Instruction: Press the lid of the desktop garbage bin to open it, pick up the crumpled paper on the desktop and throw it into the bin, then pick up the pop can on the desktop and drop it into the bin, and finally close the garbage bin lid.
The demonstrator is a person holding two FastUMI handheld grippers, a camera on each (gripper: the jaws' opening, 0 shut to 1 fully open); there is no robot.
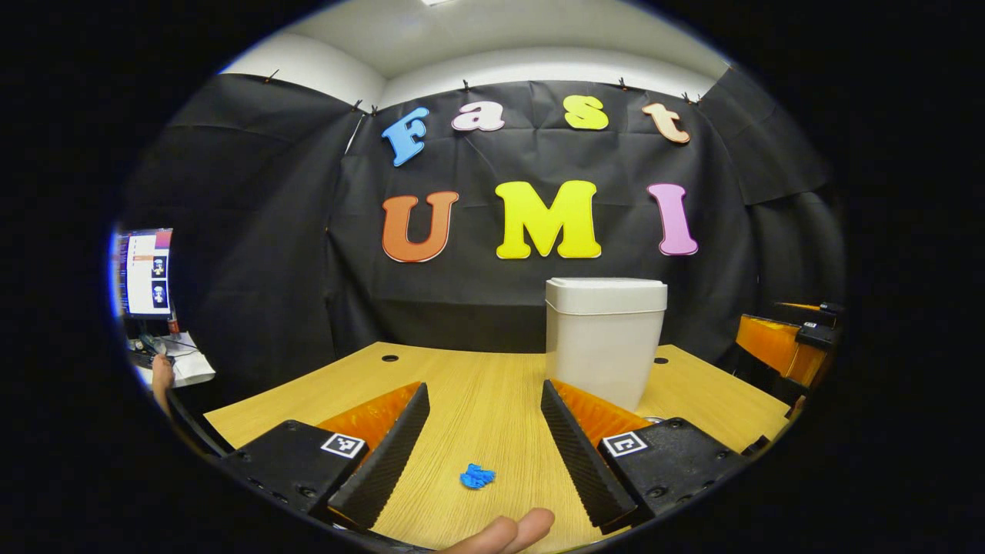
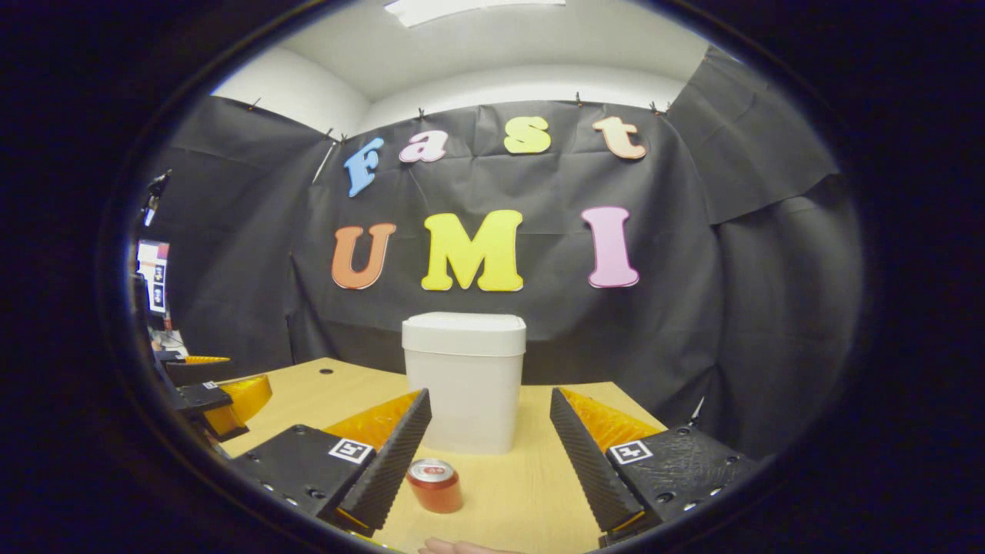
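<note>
Bin (image 2: 464, 385), lid shut, is seen upright on the counter (image 1: 492, 392); both grippers' fingers (image 1: 388, 454) (image 2: 392, 462) are spread apart, nothing held.

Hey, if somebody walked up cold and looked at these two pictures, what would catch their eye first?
Probably the white garbage bin, standing upright with its lid shut toward the back of the wooden table. Next, the red pop can standing in front of the bin, between the open fingers of the right gripper. Then the small blue crumpled paper on the table between the open fingers of the left gripper.
</note>
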